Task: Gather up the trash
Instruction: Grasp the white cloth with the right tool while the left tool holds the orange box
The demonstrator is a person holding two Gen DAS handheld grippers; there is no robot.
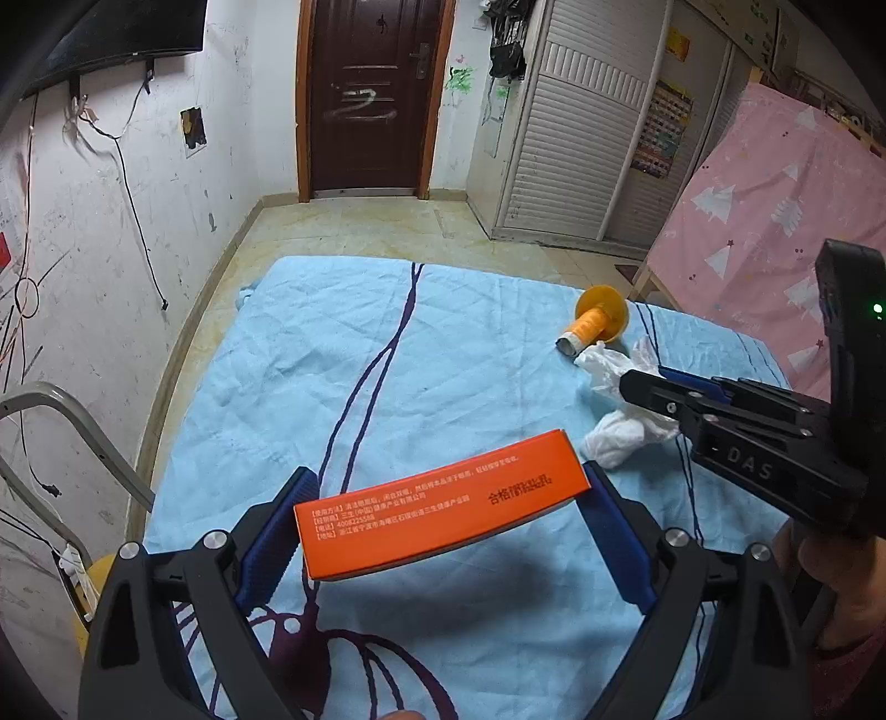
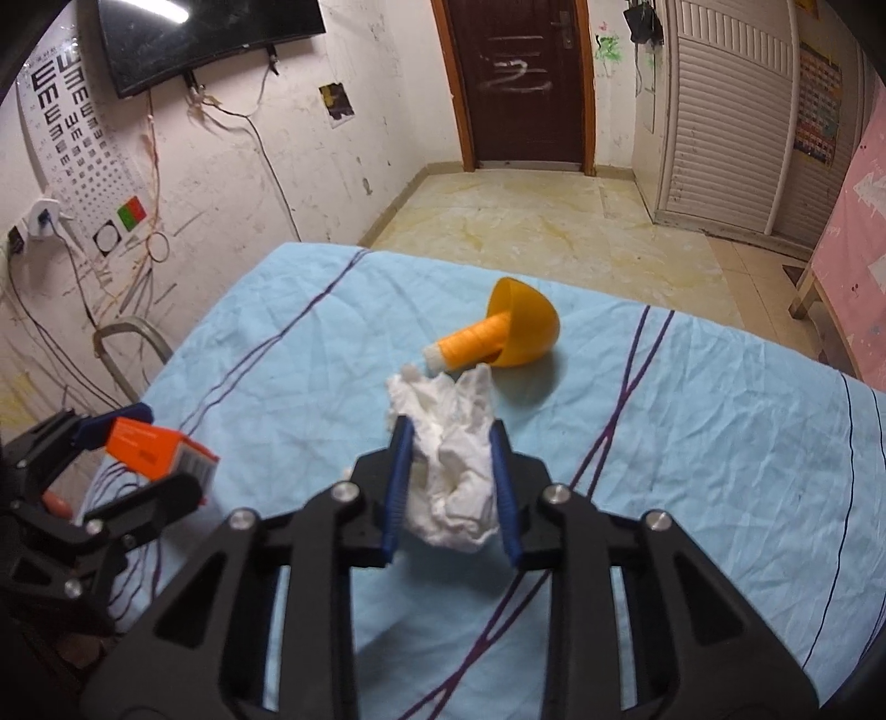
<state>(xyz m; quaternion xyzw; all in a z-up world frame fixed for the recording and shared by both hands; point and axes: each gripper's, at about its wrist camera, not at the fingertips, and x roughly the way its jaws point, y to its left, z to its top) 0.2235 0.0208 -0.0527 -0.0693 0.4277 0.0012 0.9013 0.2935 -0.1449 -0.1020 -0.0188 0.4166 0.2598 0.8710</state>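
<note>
**Both grippers loaded over the blue sheet**

Blue sheeting (image 1: 443,360) with dark purple line patterns fills the lower half of both views, spread over a flat surface, with pale floor tiles and a dark brown door (image 1: 368,94) beyond it at the top centre. A white louvred wardrobe (image 1: 581,144) stands in the upper right, and a pink patterned cover (image 1: 775,210) hangs at the right edge of the left wrist view. A dark screen (image 2: 205,39) is mounted on the scuffed wall in the upper left of the right wrist view, with an eye chart (image 2: 66,111) beside it.

The left gripper (image 1: 448,531) sits at the bottom centre of its own view, its blue pads clamped on the two ends of an orange box (image 1: 443,504), which is held above the sheet and casts a shadow below.

The right gripper (image 2: 451,487) is closed around a crumpled white tissue (image 2: 448,459), which bulges between and beyond the fingers.

Just past the tissue, toward the door, an orange spool (image 2: 476,343) lies on its side with one end tucked into an orange bowl (image 2: 526,327) resting on the sheet.
</note>
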